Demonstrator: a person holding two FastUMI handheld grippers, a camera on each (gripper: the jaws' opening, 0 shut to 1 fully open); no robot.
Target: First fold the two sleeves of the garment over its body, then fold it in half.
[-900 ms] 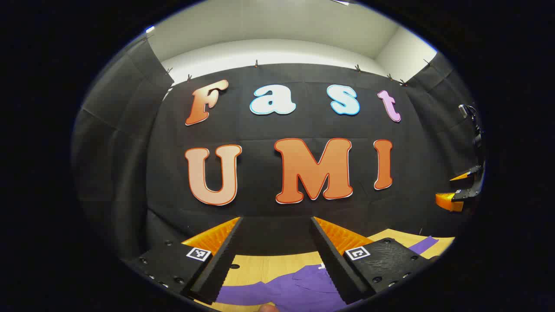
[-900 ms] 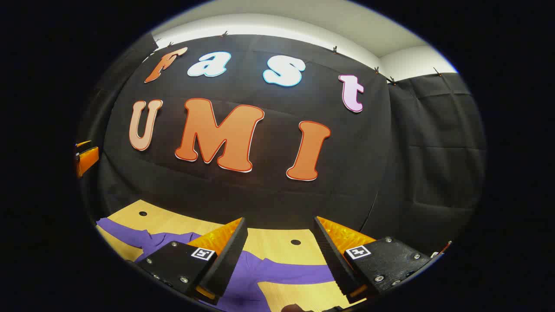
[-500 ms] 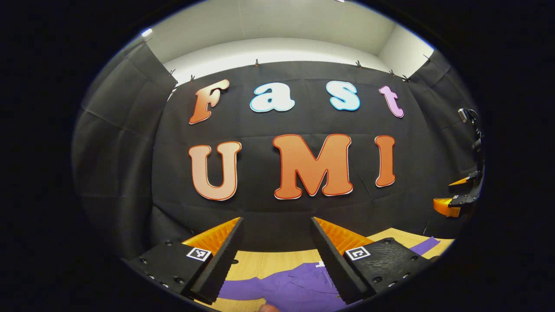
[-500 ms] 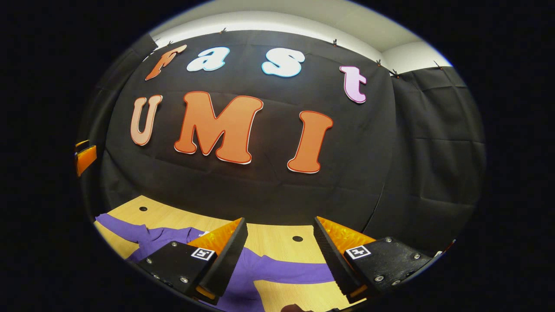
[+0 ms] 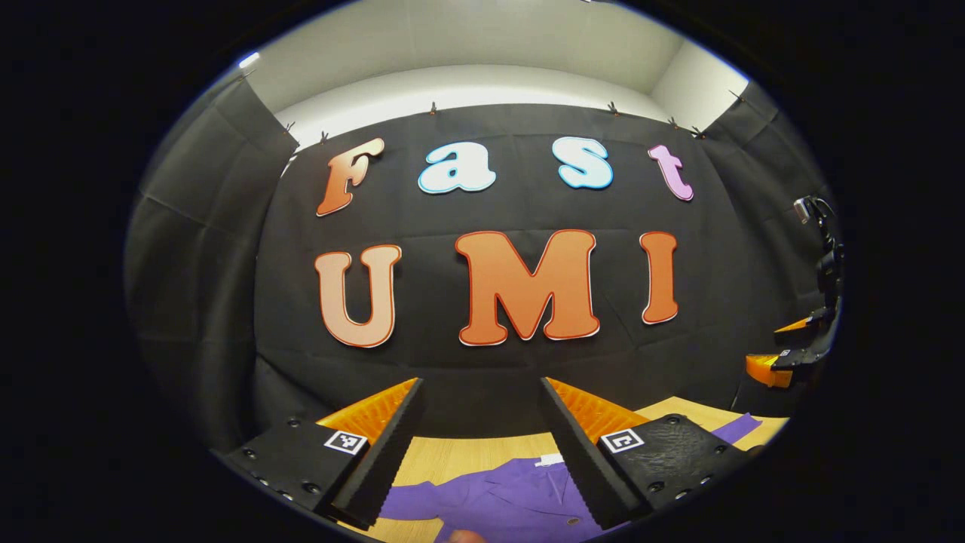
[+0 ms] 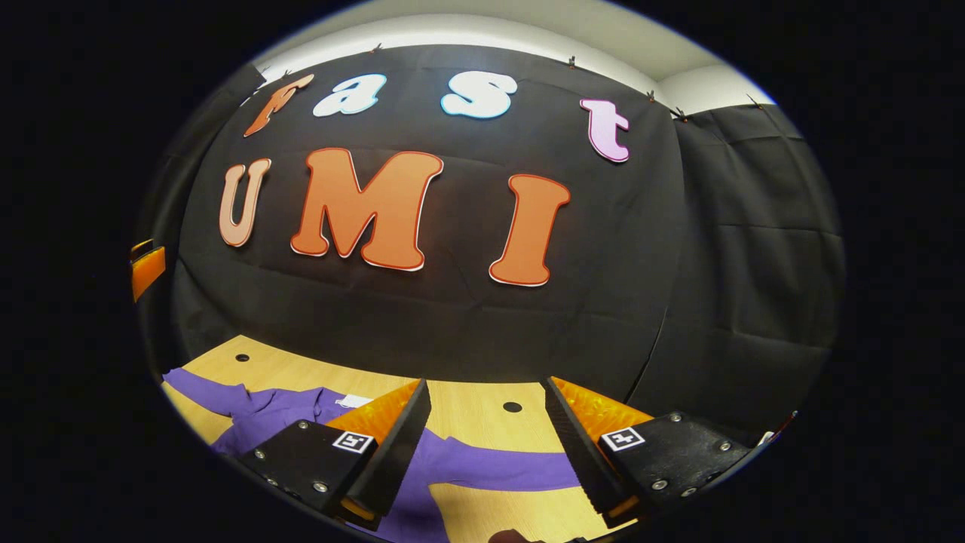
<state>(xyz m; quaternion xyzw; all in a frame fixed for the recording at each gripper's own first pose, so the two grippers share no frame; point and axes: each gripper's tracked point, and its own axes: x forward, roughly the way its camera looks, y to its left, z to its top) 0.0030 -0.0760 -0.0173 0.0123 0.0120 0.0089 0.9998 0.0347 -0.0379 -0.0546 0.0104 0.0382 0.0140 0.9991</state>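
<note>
A purple garment (image 5: 505,498) lies flat on the wooden table (image 5: 452,456), its collar with a white tag toward the back wall. My left gripper (image 5: 479,452) hangs open above it with nothing between its fingers. In the right gripper view one purple sleeve (image 6: 497,467) stretches to the right across the table (image 6: 467,411), and the other sleeve (image 6: 200,385) runs off to the left. My right gripper (image 6: 482,445) is open above that near sleeve, holding nothing. The right gripper (image 5: 788,351) also shows far off at the right edge of the left gripper view.
Black cloth walls close in the table at the back and on both sides. The tabletop has small round holes (image 6: 513,407). A fingertip (image 5: 464,536) shows at the bottom edge of the left gripper view.
Both views have tipped down slightly, so more of the garment and table shows. Both grippers stay open and hold nothing.
</note>
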